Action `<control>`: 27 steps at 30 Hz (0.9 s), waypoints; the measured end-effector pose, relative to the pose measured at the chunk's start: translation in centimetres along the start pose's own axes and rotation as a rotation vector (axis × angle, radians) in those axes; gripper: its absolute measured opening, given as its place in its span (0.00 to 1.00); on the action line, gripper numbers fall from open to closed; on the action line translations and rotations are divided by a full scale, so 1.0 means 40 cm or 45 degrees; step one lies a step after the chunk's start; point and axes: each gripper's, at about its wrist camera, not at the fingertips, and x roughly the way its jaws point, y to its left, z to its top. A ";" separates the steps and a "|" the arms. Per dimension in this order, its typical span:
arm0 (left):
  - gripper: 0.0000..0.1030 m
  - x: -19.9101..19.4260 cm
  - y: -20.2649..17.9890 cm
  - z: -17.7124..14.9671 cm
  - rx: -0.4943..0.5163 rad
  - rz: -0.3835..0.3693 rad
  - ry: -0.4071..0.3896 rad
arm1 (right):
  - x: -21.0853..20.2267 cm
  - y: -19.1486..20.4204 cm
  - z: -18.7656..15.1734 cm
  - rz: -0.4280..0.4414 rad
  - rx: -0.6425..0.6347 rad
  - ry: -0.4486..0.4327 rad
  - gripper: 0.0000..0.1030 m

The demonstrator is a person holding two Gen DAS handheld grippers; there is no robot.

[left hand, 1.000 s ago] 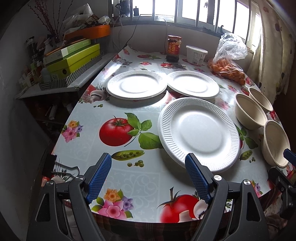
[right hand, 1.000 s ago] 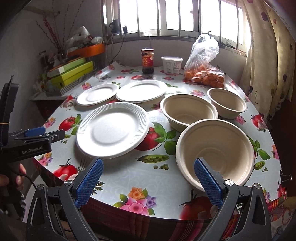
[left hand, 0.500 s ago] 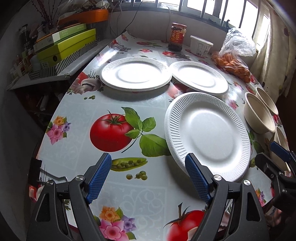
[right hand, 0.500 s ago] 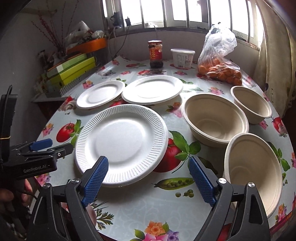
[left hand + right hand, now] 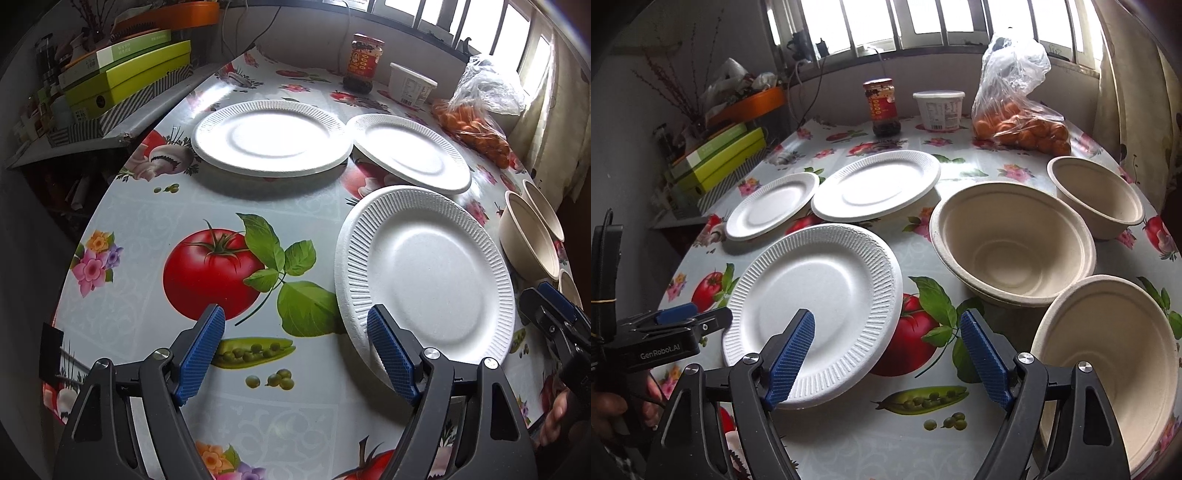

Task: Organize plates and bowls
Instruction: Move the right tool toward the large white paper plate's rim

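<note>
Three white foam plates lie on the flowered tablecloth: a near plate, a far-left plate and a far-middle plate. Three beige paper bowls stand to the right: a middle bowl, a far bowl and a near bowl. My left gripper is open and empty, its right pad at the near plate's left rim. My right gripper is open and empty, its left pad over the near plate's front rim, the near bowl beside its right finger.
At the back of the table stand a sauce jar, a white tub and a bag of oranges. A shelf with green boxes adjoins the table's left edge. The table's near edge is just under both grippers.
Both grippers have moved forward and lower over the table toward the near plate, the right one shifting left from the near bowl. Both stay open.
</note>
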 end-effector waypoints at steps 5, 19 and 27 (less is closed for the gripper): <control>0.78 0.013 -0.010 0.007 0.013 0.000 0.018 | 0.028 -0.002 0.013 -0.013 0.010 0.036 0.80; 0.77 0.014 0.006 0.019 -0.011 -0.023 0.026 | 0.032 0.048 0.000 0.021 -0.072 0.055 0.76; 0.77 0.007 0.020 0.016 -0.033 -0.056 0.026 | 0.055 0.024 -0.012 0.002 0.014 0.104 0.70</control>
